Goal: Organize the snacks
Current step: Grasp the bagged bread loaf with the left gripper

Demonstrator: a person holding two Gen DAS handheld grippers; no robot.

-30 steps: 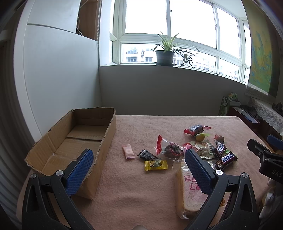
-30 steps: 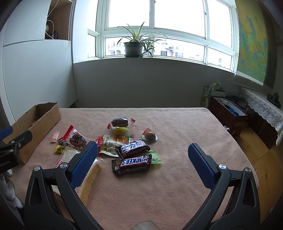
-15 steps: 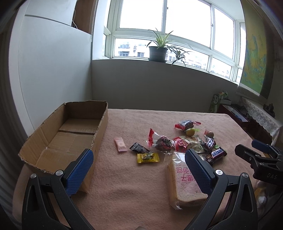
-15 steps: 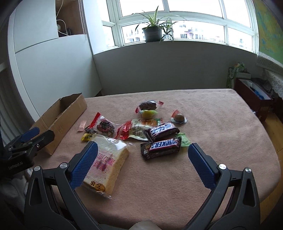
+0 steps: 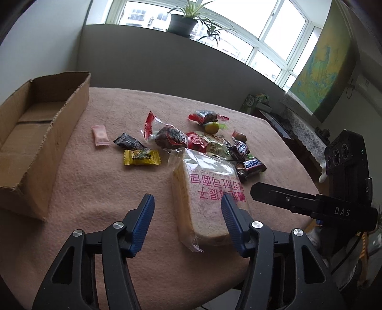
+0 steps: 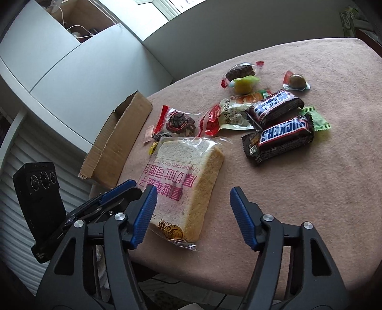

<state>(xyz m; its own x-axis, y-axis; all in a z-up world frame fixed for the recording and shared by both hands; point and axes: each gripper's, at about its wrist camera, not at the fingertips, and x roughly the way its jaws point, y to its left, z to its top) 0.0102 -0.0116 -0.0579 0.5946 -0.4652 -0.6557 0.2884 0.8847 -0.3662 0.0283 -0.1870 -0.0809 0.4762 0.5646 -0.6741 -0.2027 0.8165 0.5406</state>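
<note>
A clear pack of sliced bread [image 5: 207, 190] [image 6: 186, 176] with pink lettering lies near the front edge of the pink-covered table [image 5: 100, 190]. My left gripper [image 5: 187, 199] hovers over the pack's near end. Its jaws are closing and its pads do not touch the pack. My right gripper [image 6: 193, 189] points at the same pack from the other side. Its jaws are also closing, with nothing pressed between them. Two Snickers bars [image 6: 284, 138] lie to the right. Small sweets and cake packs [image 5: 167, 136] lie behind the bread. An open cardboard box [image 5: 47, 133] [image 6: 119, 138] stands at the left.
A pink sachet [image 5: 100, 135], a black sweet [image 5: 130, 143] and a yellow sweet [image 5: 141, 157] lie between box and bread. In the left wrist view the right gripper's finger [image 5: 274, 195] juts in. A potted plant [image 5: 183, 21] stands on the sill and a white cupboard [image 6: 71, 71] at the left.
Both grippers have tipped downward and sunk toward the table, so the bread pack now sits close before their fingers. The jaws of both have narrowed from fully wide.
</note>
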